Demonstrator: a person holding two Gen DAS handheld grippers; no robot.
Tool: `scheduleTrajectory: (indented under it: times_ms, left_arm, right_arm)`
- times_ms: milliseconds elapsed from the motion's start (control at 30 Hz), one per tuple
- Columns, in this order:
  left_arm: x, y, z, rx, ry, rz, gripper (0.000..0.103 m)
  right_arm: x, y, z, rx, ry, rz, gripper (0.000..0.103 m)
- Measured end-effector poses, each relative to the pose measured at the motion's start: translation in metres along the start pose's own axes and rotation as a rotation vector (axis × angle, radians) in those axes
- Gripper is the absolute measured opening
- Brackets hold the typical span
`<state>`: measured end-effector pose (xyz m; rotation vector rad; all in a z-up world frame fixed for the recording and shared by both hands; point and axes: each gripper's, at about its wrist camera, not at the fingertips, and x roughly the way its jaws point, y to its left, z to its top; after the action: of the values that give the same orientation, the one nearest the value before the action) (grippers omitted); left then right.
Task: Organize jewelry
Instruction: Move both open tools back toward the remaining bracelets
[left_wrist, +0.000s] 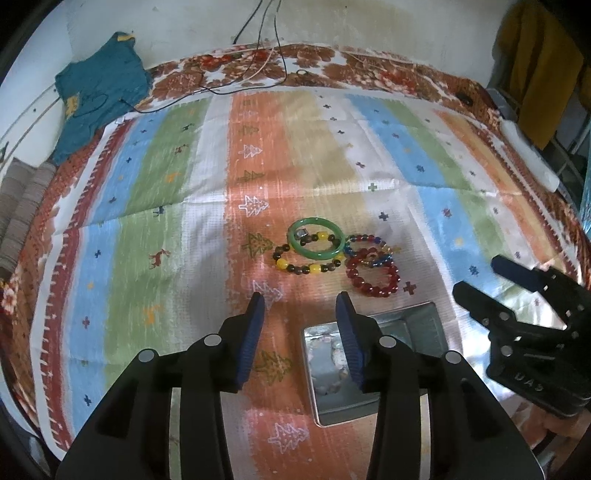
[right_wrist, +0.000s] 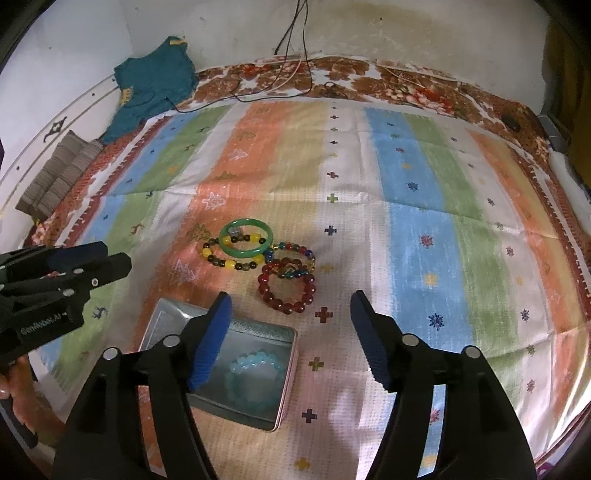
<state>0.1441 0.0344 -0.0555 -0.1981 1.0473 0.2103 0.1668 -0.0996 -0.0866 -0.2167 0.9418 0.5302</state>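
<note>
Several bracelets lie clustered on the striped cloth: a green bangle (left_wrist: 316, 239) (right_wrist: 245, 238), a yellow-and-dark bead bracelet (left_wrist: 306, 264) (right_wrist: 229, 254), a red bead bracelet (left_wrist: 373, 277) (right_wrist: 288, 288) and a blue-and-red bead bracelet (left_wrist: 369, 247) (right_wrist: 295, 254). A square metal tin (left_wrist: 417, 325) (right_wrist: 286, 373) sits nearer, with a pale blue bead bracelet (right_wrist: 256, 373) inside. My left gripper (left_wrist: 301, 306) hovers open beside the tin's left edge, nothing between its fingers. My right gripper (right_wrist: 290, 308) stands open wide just short of the red bracelet, empty; it also shows as the right gripper (left_wrist: 476, 275) at the side.
The striped cloth (left_wrist: 147, 206) covers a floral bedspread (right_wrist: 424, 88). A teal garment (left_wrist: 99, 85) and cables (left_wrist: 258, 70) lie at the far edge by the wall. A folded grey cloth (right_wrist: 55, 177) sits at the left. A person's hand (right_wrist: 14, 387) holds the left gripper.
</note>
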Motion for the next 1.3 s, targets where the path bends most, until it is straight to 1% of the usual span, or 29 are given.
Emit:
scheduleTrajectory:
  times_ms: [100,300,567,900,1300]
  left_arm:
    - [0.004,0.000,0.003,0.012,0.006,0.014,0.040]
    - [0.011,0.001,0.008,0.015,0.017,0.022,0.044]
    - [0.028,0.008,0.020,-0.013,0.049,0.025,0.046]
    - [0.056,0.010,0.033,-0.015,0.088,0.041,0.047]
    - [0.077,0.003,0.044,0.008,0.115,0.049,0.049]
  right_arm:
    - [0.004,-0.002,0.001,0.004,0.010,-0.008,0.067]
    - [0.011,-0.002,0.004,0.002,0.031,-0.016,0.069]
    - [0.025,-0.002,0.013,-0.002,0.060,-0.025,0.073]
    - [0.051,-0.009,0.025,0.013,0.114,-0.027,0.073]
    - [0.075,-0.011,0.036,0.011,0.148,-0.042,0.074]
